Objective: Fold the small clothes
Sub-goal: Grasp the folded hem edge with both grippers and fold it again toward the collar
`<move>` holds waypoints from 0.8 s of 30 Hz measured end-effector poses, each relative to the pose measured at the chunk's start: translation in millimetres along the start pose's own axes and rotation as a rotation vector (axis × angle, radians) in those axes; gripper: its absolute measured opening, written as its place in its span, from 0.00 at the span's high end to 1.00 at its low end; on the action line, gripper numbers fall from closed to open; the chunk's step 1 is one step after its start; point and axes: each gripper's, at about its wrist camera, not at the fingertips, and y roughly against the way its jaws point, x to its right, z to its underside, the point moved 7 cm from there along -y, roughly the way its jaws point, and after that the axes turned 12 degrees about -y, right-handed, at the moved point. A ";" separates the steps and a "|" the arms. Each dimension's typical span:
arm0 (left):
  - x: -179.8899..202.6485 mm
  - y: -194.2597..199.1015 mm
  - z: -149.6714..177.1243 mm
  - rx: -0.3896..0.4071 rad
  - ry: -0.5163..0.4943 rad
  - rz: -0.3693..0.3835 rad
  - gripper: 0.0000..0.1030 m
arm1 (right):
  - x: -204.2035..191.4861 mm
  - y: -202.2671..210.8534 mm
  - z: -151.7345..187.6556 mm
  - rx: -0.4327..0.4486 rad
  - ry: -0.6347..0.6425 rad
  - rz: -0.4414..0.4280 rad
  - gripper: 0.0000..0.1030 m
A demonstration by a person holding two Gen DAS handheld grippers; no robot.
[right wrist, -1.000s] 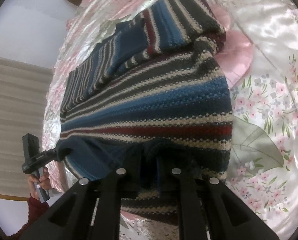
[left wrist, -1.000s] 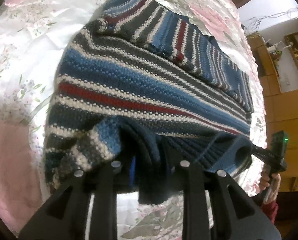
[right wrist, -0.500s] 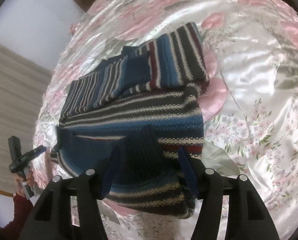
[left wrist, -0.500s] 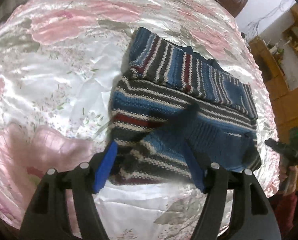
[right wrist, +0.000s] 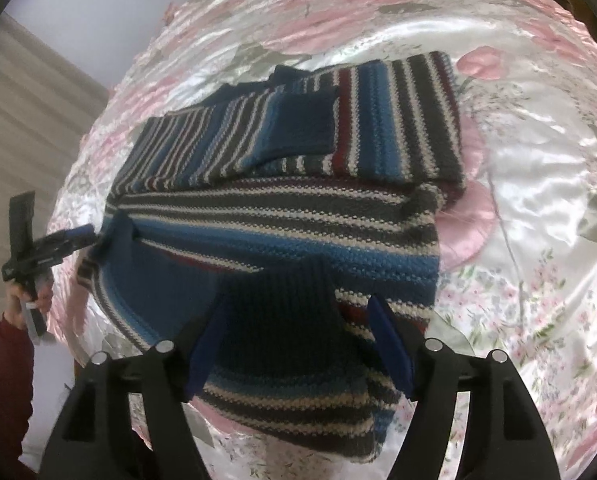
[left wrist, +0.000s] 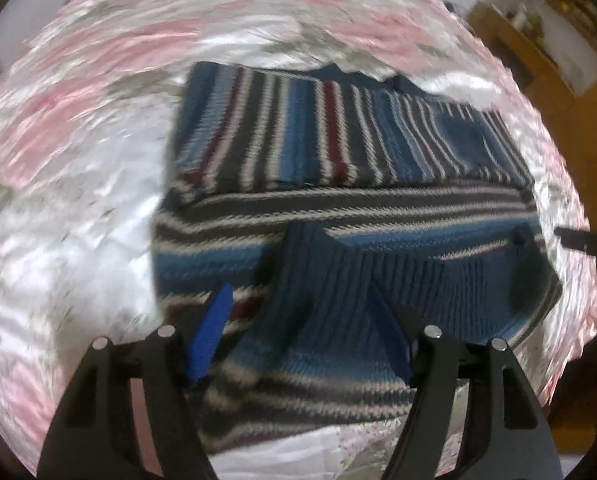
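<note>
1. Sweater: a knitted garment striped in blue, grey, white and dark red lies folded on a satin bedspread printed with pink flowers. It rests flat on the cloth, roughly in the middle of both views.

2. Fold layout: a striped sleeve lies across the far part of the body, its stripes running across those of the body panel below it. A plain dark-blue ribbed hem is turned over the near edge of the sweater.

3. Left gripper: the jaws stand wide apart and hold nothing. The blue pads hang above the near edge of the sweater, one over the striped part and one over the ribbed blue part. Contact between pads and knit cannot be confirmed; the left wrist view is motion-blurred.

4. Right gripper: the jaws are spread wide with nothing between them. The ribbed hem lies in the gap between the two blue pads, unclamped.

5. Cross view: in the right wrist view the left gripper appears at the left edge, held by a hand with a dark red sleeve. Its tip is just beside the left corner of the sweater.

6. Surroundings: wooden furniture stands past the bed at the upper right of the left wrist view.
</note>
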 end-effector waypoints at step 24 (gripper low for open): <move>19.6 -31.1 -3.3 -0.036 -0.038 0.083 0.89 | -0.2 -58.4 5.7 -0.110 0.105 0.030 0.40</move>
